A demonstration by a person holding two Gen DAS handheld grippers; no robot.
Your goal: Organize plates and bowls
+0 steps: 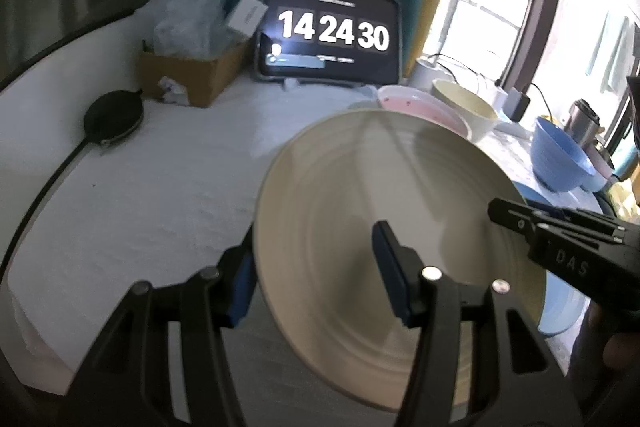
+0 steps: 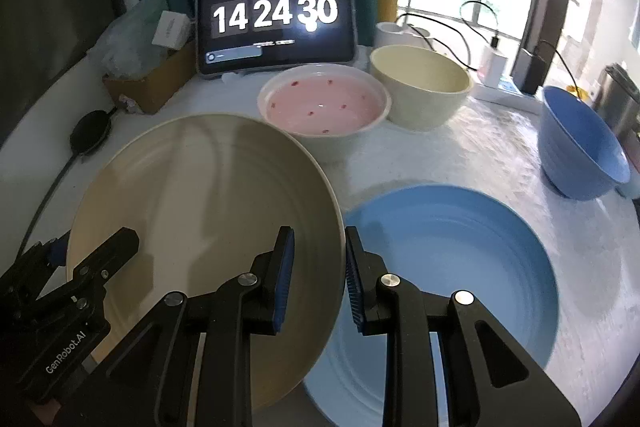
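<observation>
Two grippers carry one cream plate (image 2: 204, 227) between them, tilted and lifted off the desk (image 2: 480, 155). The left gripper (image 1: 316, 275) points down and forward, its fingers (image 1: 390, 267) straddling the plate's left rim: one blue pad lies on the upper face, the other sits beneath the rim, so they are clamped on the cream plate. In the right wrist view this same gripper comes in from the lower left, its black body angled up toward the plate edge.

The right gripper (image 2: 318, 279) slopes down more steeply and takes the opposite rim. Its fingers (image 2: 284, 279) stand fairly close together, one ribbed blue pad over the plate's inner face and the other behind its edge, gripping it. In the left wrist view that gripper reaches in from the right side, with part of a hand (image 1: 618, 347) dim behind it.

Directly under the plate's right edge lies a light blue plate (image 2: 448, 267), flat on the desk. Behind the plates sit a pink bowl (image 2: 324, 107) with small red spots and, just beside it, a cream bowl (image 2: 420, 87). A blue bowl (image 2: 580, 147) rests tilted at the far right. A tablet (image 2: 276, 23) showing a clock stands at the back.
</observation>
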